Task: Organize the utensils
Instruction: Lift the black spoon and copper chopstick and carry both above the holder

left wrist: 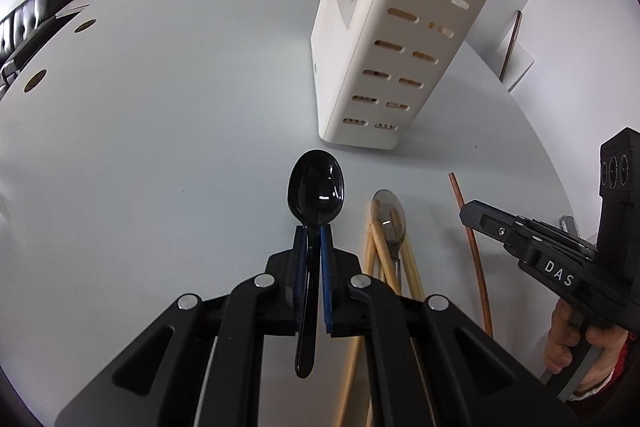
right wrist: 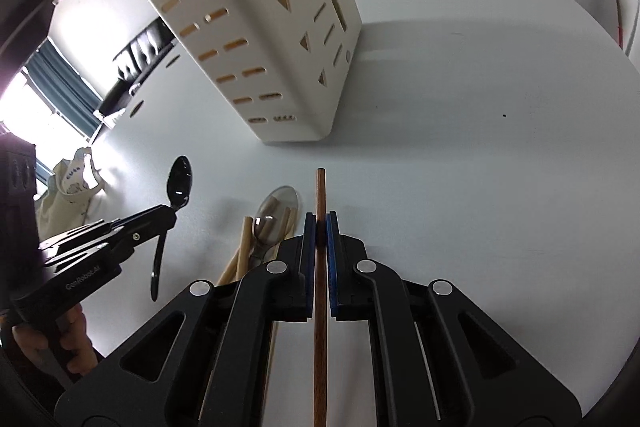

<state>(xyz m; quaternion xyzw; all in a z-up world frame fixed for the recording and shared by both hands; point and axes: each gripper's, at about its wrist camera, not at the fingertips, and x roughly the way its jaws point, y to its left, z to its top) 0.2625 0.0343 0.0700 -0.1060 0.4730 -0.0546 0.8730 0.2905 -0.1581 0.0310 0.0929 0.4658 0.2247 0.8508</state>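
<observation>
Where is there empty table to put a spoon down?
The grey table is bare right of the cream slotted utensil holder, and left of it too. It is crowded near the clear plastic spoon lying among pale wooden chopsticks.

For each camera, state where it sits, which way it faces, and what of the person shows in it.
Left wrist: rides the left claw, looking down its fingers at the grey table; claw shut on a glossy black plastic spoon; the right claw and its hand show at right.
Right wrist: rides the right claw, looking the same way; claw shut on a dark brown wooden chopstick; the left claw and hand show at left.
Shared: cream slotted plastic utensil holder, loose pale bamboo chopsticks, clear plastic spoon.
</observation>
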